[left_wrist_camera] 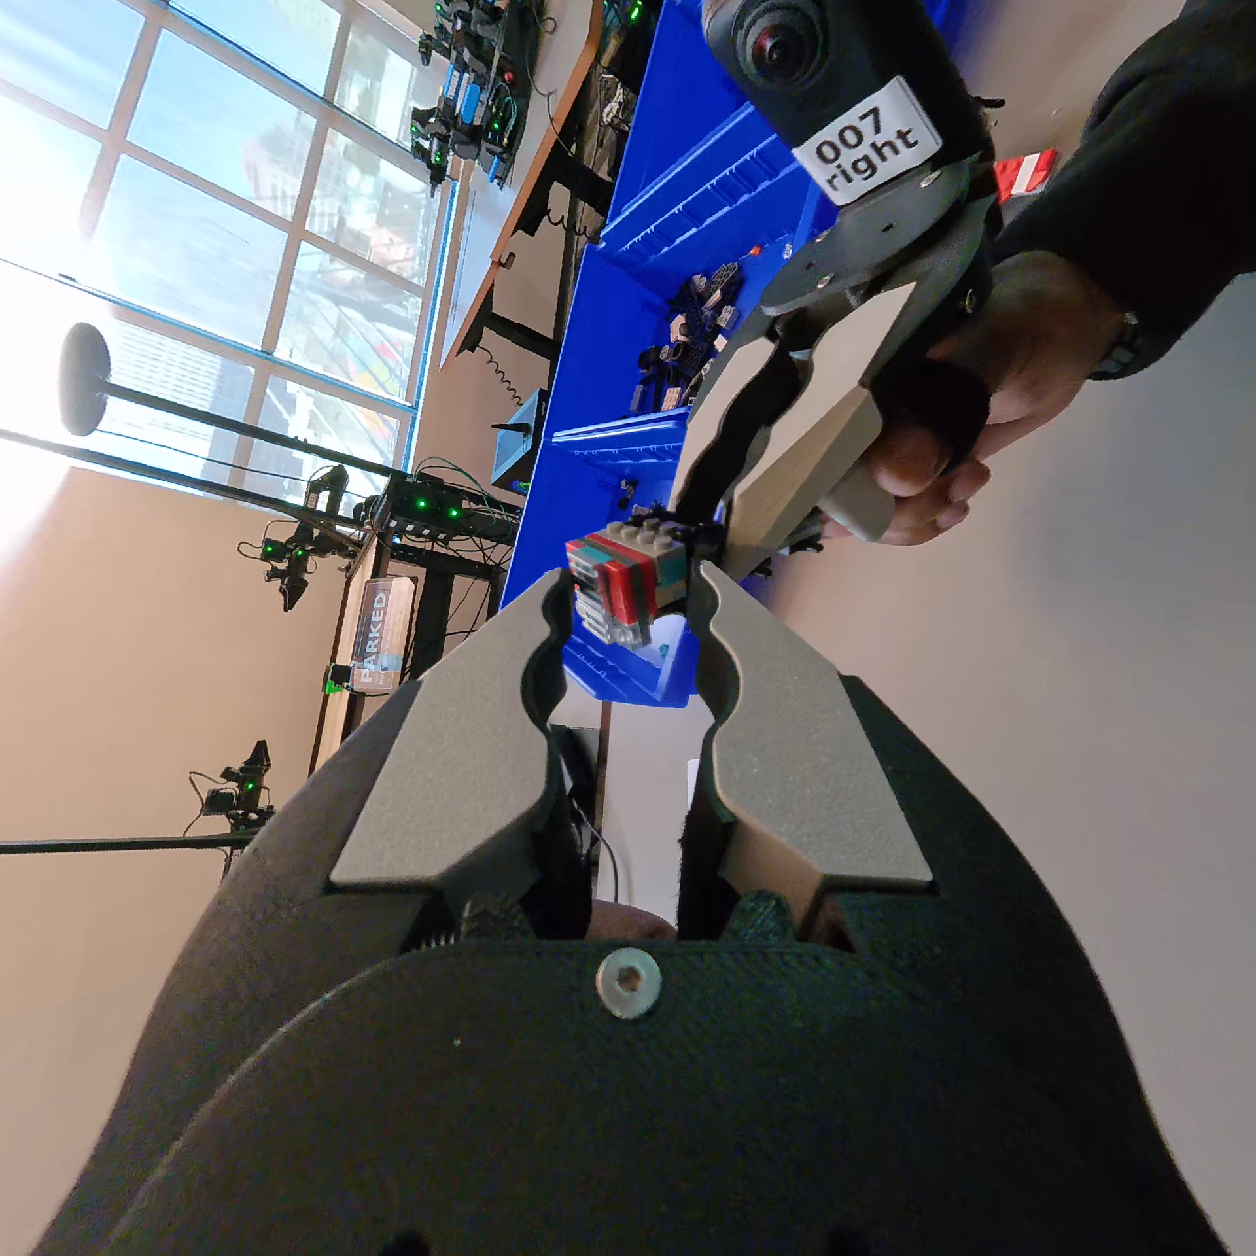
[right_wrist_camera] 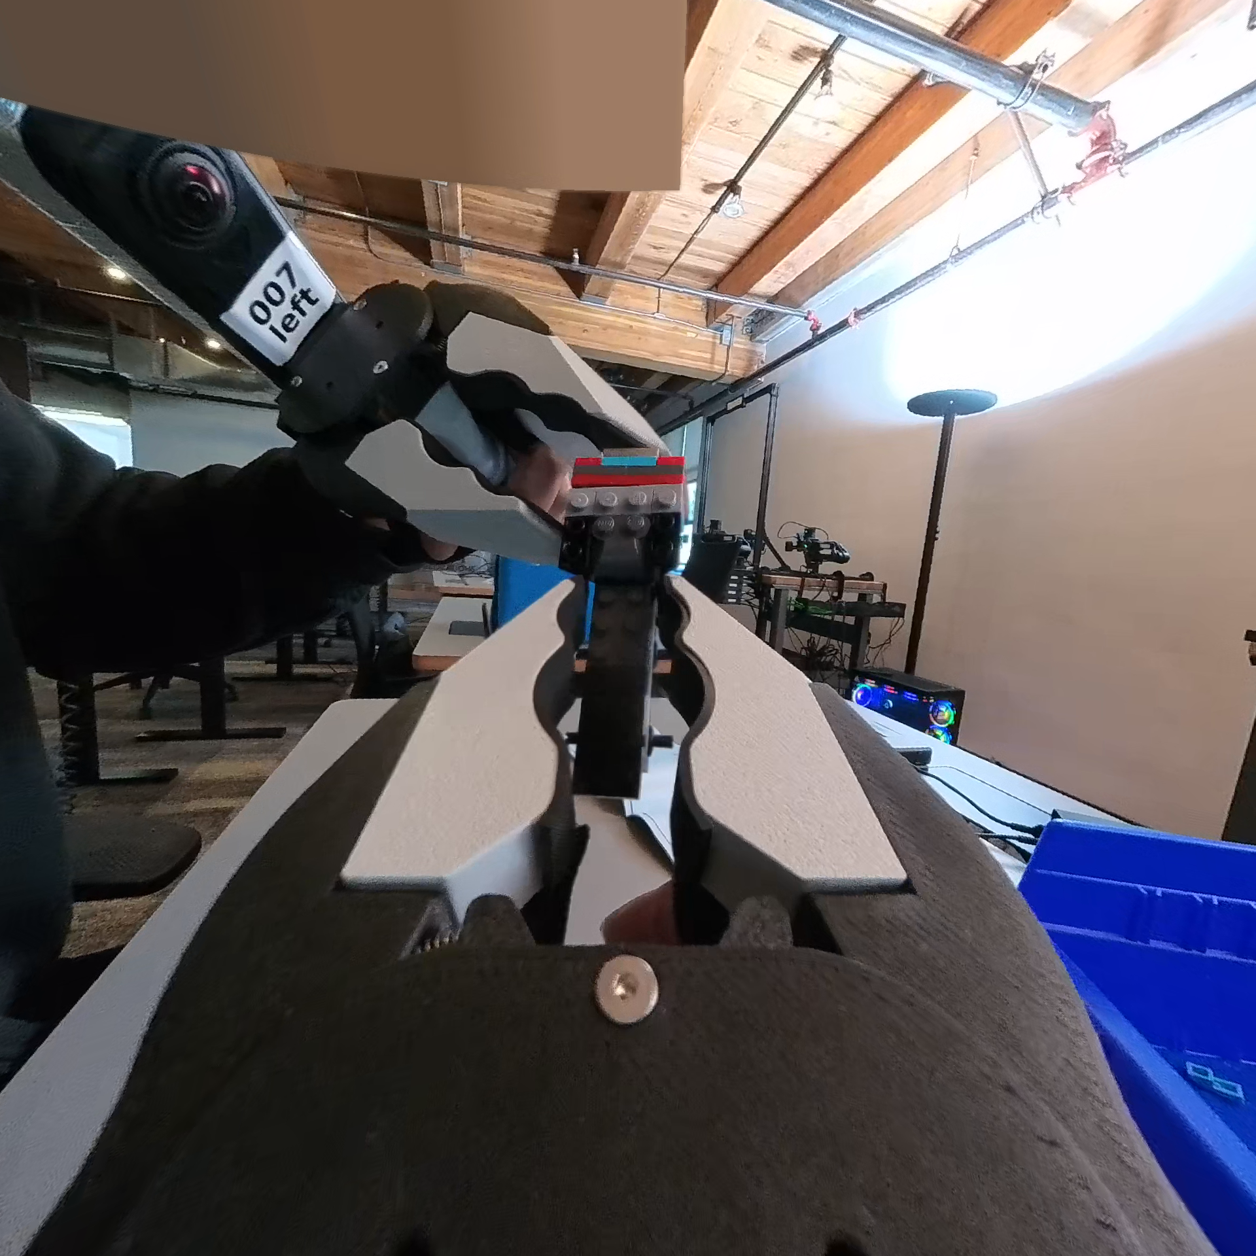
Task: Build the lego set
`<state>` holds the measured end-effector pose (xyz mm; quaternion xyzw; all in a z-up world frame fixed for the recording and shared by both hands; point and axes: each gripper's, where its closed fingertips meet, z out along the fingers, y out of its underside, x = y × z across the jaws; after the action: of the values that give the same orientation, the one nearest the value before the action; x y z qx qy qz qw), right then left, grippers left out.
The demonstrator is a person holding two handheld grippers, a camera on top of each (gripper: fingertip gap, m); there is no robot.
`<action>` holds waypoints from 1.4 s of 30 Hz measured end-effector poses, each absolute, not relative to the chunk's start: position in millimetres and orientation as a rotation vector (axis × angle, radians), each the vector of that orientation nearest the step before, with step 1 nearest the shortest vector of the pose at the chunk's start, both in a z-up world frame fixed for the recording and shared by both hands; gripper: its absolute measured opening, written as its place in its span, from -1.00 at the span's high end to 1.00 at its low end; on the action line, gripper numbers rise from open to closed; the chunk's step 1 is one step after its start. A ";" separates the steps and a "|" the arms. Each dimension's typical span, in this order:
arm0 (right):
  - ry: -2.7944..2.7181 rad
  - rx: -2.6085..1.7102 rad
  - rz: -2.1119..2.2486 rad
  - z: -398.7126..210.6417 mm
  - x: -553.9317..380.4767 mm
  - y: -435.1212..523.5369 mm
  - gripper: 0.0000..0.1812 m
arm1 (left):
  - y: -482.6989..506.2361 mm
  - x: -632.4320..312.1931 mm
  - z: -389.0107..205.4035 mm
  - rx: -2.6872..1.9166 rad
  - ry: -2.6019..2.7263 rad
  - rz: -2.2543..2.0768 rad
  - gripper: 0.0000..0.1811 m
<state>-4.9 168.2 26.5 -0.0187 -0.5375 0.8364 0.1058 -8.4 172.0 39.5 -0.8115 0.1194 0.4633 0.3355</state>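
My left gripper is shut on a small stack of grey, red and teal bricks, held in the air. My right gripper is shut on a long black plate. The plate's far end meets black and grey studded bricks under the red and teal stack. In the left wrist view the right gripper comes in from the upper right, touching the stack's side. In the right wrist view the left gripper comes in from the left, its fingers above and below the stack.
Blue bins hold several loose dark and tan pieces. Another blue bin stands at the right. A red brick lies on the white table. A person's hand holds the right gripper. Less than 4 cm separates the two grippers' tips.
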 end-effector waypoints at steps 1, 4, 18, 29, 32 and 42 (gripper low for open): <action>-1.584 -0.060 2.469 26.4 -5.3 168.2 0.79 | 172.0 -8.5 39.7 -2.116 0.307 1.207 0.63; -1.580 -0.070 2.484 26.8 -6.0 168.9 0.80 | 172.3 -8.8 39.9 -2.108 0.287 1.185 0.62; -1.558 -0.164 2.618 30.0 -12.9 174.5 0.81 | 169.8 -8.3 45.8 -2.034 0.186 1.086 0.59; -1.502 -0.446 2.982 26.3 -33.3 183.0 0.81 | 147.4 -16.1 46.8 -1.399 -0.434 0.443 0.50; -1.486 -0.496 3.084 23.8 -35.0 182.8 0.81 | 152.7 -24.6 31.4 -1.380 -0.456 0.460 0.48; -1.437 -0.494 3.180 20.7 -34.9 180.2 0.81 | 178.0 -32.2 10.0 -1.202 -0.598 -0.038 0.64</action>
<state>-34.9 180.2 20.7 -0.1376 -0.4002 0.8858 -0.1903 -32.2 178.0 10.0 -0.5570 -0.2768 -0.0176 0.7828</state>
